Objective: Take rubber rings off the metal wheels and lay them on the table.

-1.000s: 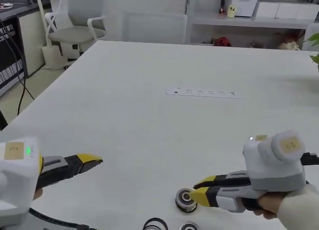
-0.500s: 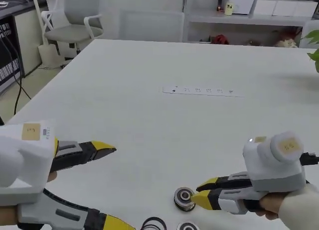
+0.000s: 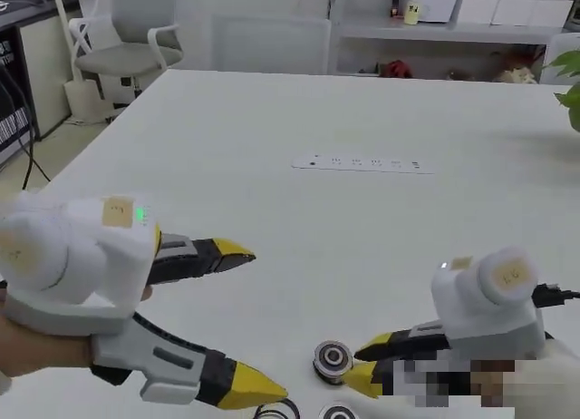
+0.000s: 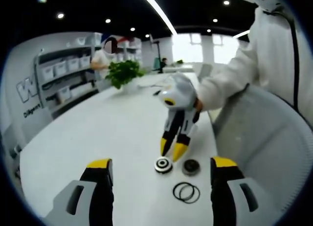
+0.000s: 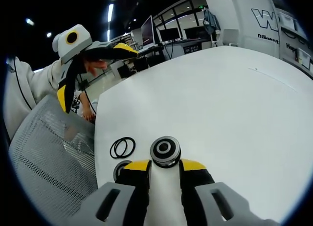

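Note:
A metal wheel [image 3: 333,358] with rubber rings on it lies flat near the table's front edge. A second wheel [image 3: 340,412] lies just nearer, beside two loose black rubber rings [image 3: 276,410]. My right gripper [image 3: 361,365] is low on the table, its yellow tips a narrow gap apart just right of the first wheel, holding nothing. In the right gripper view that wheel [image 5: 165,151] sits straight ahead of the tips [image 5: 164,166]. My left gripper [image 3: 258,324] hovers open wide to the left. The left gripper view has wheel [image 4: 163,165], second wheel [image 4: 190,166] and rings [image 4: 186,192] ahead.
A white power strip [image 3: 362,163] lies mid-table. An office chair [image 3: 127,56] stands at the far left corner, shelves run along the back wall, and a plant [image 3: 566,83] is at the right edge. A grey mesh chair back [image 5: 49,157] is right at the table's front edge.
My left gripper has moved up and rightward toward the wheels, and both its jaws now show wide apart. The right gripper has stayed beside the wheel.

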Demonstrator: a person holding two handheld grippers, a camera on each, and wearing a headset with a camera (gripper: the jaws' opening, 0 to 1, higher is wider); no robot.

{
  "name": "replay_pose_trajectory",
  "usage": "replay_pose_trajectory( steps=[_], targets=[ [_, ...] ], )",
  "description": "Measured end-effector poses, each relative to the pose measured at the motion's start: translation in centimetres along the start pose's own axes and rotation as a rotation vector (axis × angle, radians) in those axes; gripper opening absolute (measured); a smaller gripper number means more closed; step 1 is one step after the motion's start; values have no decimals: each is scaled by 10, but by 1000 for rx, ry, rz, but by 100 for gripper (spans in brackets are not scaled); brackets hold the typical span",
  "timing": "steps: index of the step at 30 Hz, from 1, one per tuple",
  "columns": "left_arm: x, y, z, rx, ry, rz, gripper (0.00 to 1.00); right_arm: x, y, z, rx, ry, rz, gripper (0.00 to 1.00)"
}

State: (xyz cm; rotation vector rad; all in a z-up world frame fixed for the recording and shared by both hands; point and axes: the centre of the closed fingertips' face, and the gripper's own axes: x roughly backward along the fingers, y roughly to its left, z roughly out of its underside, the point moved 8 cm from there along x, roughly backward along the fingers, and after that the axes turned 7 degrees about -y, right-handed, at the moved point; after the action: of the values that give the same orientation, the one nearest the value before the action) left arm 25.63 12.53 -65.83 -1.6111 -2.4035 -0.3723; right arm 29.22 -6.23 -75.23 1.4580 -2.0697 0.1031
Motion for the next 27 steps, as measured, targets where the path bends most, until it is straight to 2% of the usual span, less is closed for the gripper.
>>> replay_pose_trajectory(
  steps=[11, 23, 27],
  targets=[
    [-29, 7, 5, -30, -8, 36, 66, -4, 2, 4, 35, 7, -4, 23],
    [-66, 10, 30, 17, -2, 28, 45, -4, 0, 5, 70, -12, 0, 21],
    [-76, 8, 43, 25, 36, 36, 38, -3, -1, 5, 78, -17, 0, 19]
  ],
)
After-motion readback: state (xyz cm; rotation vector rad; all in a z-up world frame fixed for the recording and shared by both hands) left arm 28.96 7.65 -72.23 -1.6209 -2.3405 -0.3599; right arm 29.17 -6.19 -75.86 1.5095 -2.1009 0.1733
